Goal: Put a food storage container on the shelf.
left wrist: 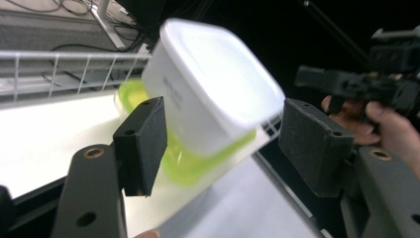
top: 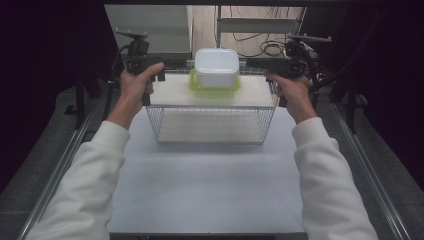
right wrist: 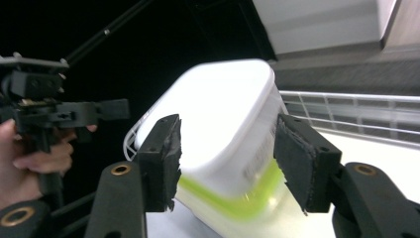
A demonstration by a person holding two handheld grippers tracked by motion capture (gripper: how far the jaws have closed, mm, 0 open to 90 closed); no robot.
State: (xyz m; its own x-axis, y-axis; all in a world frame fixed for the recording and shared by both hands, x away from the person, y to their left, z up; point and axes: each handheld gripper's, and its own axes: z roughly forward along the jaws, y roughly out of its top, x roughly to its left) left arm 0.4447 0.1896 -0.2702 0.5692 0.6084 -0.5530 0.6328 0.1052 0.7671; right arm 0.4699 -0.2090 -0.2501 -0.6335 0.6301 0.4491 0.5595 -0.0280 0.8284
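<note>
A white tub (top: pixel 216 67) stands upside down on its lime-green lid (top: pixel 214 86), at the back middle of a white board (top: pixel 170 92) that tops a wire rack (top: pixel 210 125). My left gripper (top: pixel 159 75) is held at the board's left end and my right gripper (top: pixel 270 74) at its right end, both pointing inward at the tub. In the left gripper view the tub (left wrist: pixel 213 84) lies beyond the open left gripper (left wrist: pixel 228 141), untouched. In the right gripper view the tub (right wrist: pixel 228 114) likewise sits past the open right gripper (right wrist: pixel 233 158). The tub looks blurred in both gripper views.
The rack stands at the far side of a white table (top: pixel 210 185) with metal rails along both sides. Behind it are a grey panel (top: pixel 150 25) and loose cables (top: pixel 265 47) on the floor. The surroundings are dark.
</note>
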